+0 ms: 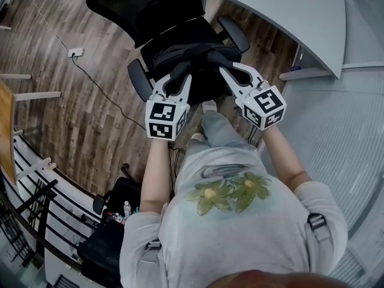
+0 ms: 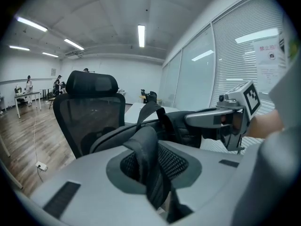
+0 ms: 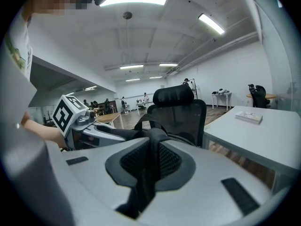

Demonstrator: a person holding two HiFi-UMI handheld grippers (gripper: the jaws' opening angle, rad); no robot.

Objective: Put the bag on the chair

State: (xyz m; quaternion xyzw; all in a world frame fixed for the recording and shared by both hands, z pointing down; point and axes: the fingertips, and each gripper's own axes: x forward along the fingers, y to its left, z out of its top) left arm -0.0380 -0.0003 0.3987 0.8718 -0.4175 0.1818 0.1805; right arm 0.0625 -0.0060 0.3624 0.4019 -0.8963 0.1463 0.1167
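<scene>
Head view: the left gripper and right gripper each pinch a strap, so the bag hangs level above the chair, seemingly ready for lowering.

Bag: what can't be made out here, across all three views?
- Head view: whether the bag touches the chair seat; the bag itself covers the seat.
- Both gripper views: most of the bag's body; the jaws, each pair shut on a strap, block it.
- Left gripper view: print on the wall notice, too small to read.
</scene>
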